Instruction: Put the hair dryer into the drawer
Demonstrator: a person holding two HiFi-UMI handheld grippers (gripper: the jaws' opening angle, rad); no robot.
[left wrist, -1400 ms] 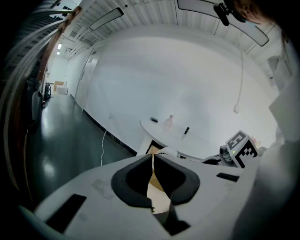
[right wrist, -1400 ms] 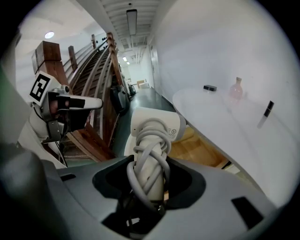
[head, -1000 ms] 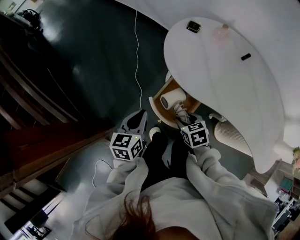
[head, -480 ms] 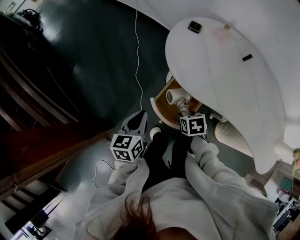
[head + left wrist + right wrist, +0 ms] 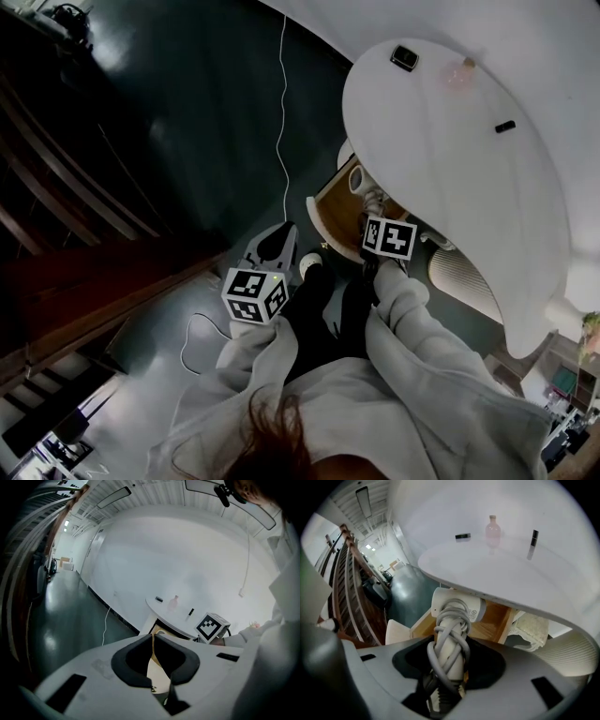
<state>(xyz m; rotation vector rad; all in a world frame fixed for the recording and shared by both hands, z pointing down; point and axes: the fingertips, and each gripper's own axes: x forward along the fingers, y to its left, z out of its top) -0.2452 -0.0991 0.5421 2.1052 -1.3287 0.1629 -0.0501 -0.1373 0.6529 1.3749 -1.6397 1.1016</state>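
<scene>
Dark green floor [image 5: 187, 112], glossy, spreads below you, with wooden stair rails [image 5: 75, 187] off on your left gripper's side and a white wall [image 5: 187, 564] ahead. Just beyond your right gripper [image 5: 449, 660], a round white table [image 5: 450, 169] overhangs an open wooden drawer [image 5: 330, 208]. That gripper's jaws clamp the handle of the hair dryer [image 5: 450, 634], its grey cord wound round between the pads. The dryer's white head stands out past the jaw tips, over the drawer and just under the table edge; whether it touches the drawer's bottom you cannot tell. Your left gripper [image 5: 153, 641] hangs apart from the drawer, jaws drawn to a slit, nothing between.
</scene>
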